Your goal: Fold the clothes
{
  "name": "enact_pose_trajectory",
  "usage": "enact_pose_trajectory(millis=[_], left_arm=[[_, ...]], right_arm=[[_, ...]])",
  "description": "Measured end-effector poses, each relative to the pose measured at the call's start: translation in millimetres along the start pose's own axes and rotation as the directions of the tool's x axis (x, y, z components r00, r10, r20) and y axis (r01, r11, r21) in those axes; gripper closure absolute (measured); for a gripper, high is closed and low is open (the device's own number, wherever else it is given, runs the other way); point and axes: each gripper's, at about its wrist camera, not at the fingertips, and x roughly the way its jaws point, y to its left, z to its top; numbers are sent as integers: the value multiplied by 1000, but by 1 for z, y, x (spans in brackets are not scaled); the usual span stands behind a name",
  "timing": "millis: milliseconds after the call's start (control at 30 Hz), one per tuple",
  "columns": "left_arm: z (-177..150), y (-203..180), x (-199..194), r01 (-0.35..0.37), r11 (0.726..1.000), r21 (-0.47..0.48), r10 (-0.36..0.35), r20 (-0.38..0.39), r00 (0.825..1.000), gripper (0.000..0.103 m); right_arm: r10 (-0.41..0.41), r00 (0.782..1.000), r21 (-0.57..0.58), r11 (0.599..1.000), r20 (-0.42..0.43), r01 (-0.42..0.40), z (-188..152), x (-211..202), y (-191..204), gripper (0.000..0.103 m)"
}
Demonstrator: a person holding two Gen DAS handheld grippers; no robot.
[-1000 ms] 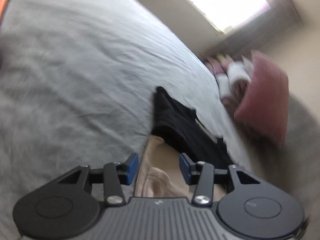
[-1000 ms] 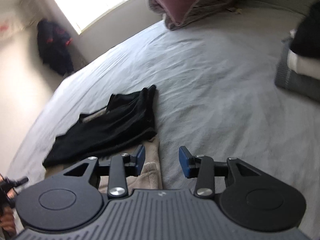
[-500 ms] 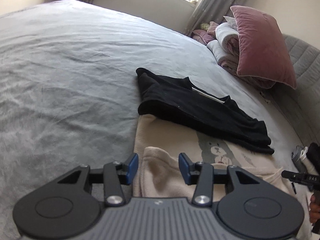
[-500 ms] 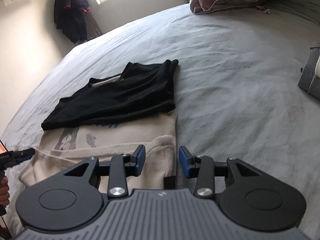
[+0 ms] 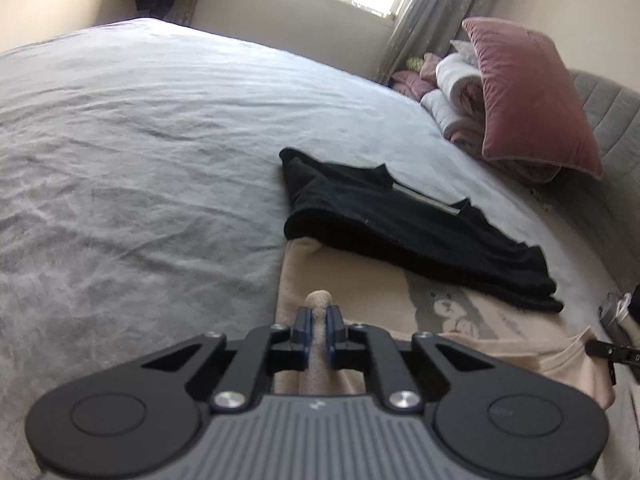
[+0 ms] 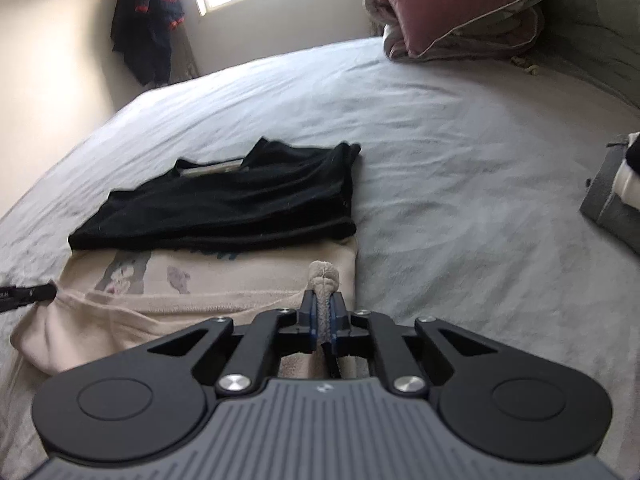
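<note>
A beige garment (image 5: pixel 472 344) with a bear print lies flat on the grey bed, also in the right wrist view (image 6: pixel 224 280). A folded black garment (image 5: pixel 400 228) lies across its far part, seen too in the right wrist view (image 6: pixel 240 204). My left gripper (image 5: pixel 317 322) is shut on a pinched fold of the beige garment at its left near edge. My right gripper (image 6: pixel 325 312) is shut on a pinched fold at its right near edge. Each gripper's tip shows at the edge of the other's view.
The grey bed sheet (image 5: pixel 140 152) stretches wide to the left. A pink pillow (image 5: pixel 528 100) on rolled blankets sits at the head of the bed. A stack of folded clothes (image 6: pixel 616 196) lies at the right. A dark jacket (image 6: pixel 148 24) hangs by the window.
Both grippers were open above the beige garment's near edge; both have now closed on folds of it. The views have settled lower and steadier.
</note>
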Motion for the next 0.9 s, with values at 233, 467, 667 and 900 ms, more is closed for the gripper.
enact_pose_trajectory(millis=[233,467,667,900], left_arm=[[10,-8,-26,6,1000,-21,-4,95,995,96],[29,-9,-24,-12,999,-36,17,136,991,96],[25,-7,-2,-47,998,-27,52,206,977,96],[13,-10,42,-158,987,36,147,203,968,96]], right_arm=[[-10,995,44,999,96,6,6,-11,-2,96],[-50,982,62,997,179,40,16,-6,5,96],[-98,960,-20,994,262,107,15,5,15,96],[-182,953,-104,972,243,212,2,41,17,96]])
